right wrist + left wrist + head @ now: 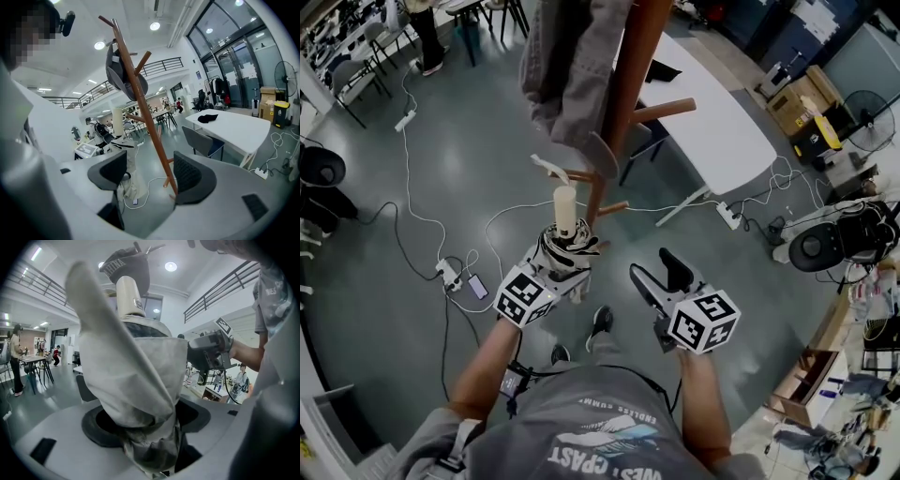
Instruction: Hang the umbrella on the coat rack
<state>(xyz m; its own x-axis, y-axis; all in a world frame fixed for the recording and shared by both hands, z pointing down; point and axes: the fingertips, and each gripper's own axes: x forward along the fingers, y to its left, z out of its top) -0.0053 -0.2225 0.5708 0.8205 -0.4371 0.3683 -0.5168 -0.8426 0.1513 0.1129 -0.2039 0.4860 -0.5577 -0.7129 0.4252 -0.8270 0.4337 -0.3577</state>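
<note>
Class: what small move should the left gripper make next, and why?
Probably raise the left gripper toward the coat rack: its jaws hold the folded umbrella, and the handle stands just short of the low pegs, on none yet.

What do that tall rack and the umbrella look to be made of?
Coat rack: likely wood, reddish-brown, smooth, slightly glossy. Umbrella handle: cream, smooth, probably plastic. Canopy: pale fabric, judging by its creases and folds.

The grey polished floor [375, 202] carries loose white cables [403, 169] and a white power strip [448, 274], left of the brown wooden coat rack [628, 84].
</note>
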